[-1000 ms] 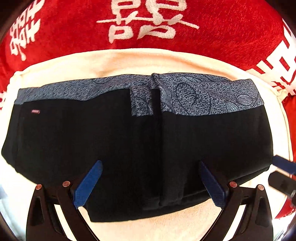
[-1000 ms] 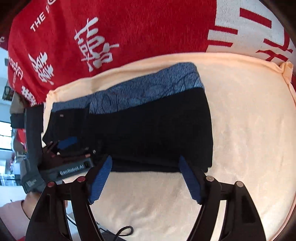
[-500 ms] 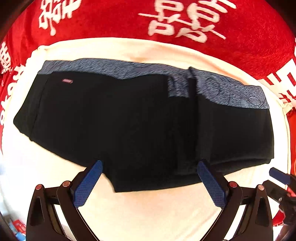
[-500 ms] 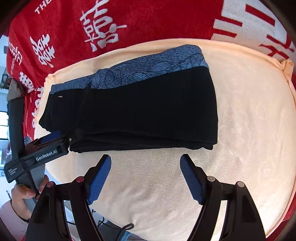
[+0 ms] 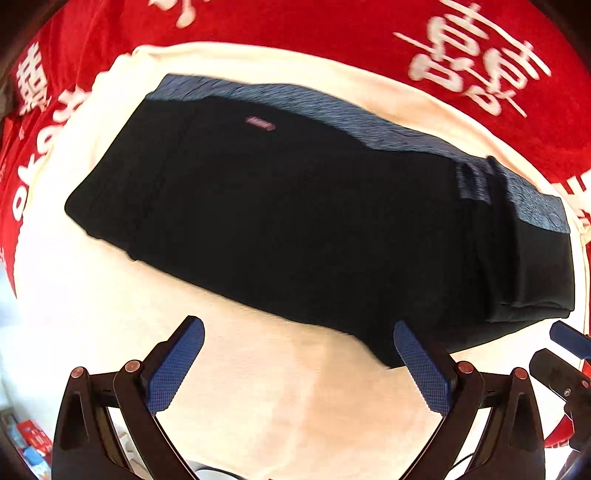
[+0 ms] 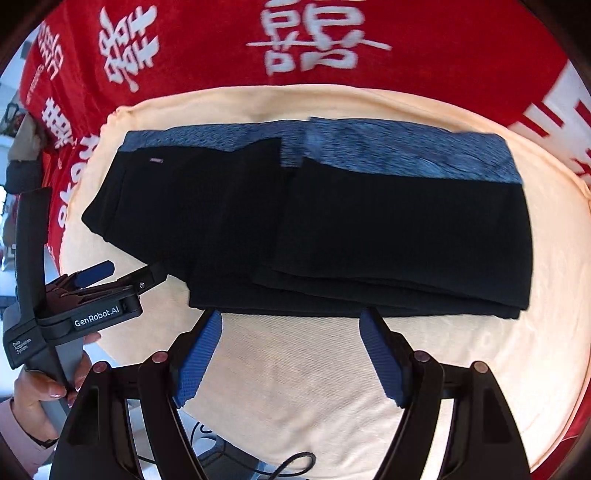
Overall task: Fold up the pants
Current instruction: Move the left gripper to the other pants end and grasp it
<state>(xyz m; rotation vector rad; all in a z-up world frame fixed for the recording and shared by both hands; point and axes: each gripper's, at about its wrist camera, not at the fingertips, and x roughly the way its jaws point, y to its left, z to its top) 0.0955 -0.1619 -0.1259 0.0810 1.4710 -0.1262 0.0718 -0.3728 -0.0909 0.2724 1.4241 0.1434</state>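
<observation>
1. Pants [image 5: 295,229] folded, black with blue-grey waistband [image 6: 406,155], lying flat on cream towel [image 5: 258,387] over red blanket [image 5: 332,29].
2. Left gripper [image 5: 299,365] spread wide, empty, above bare towel just beside the pants' near edge; its right pad overlaps that edge in view.
3. Right gripper [image 6: 291,354] spread, empty, hanging over towel just short of the pants' near edge.
4. Person's hand [image 6: 40,391] holds the left gripper's handle, at pants' left end.
5. No containers in view.
</observation>
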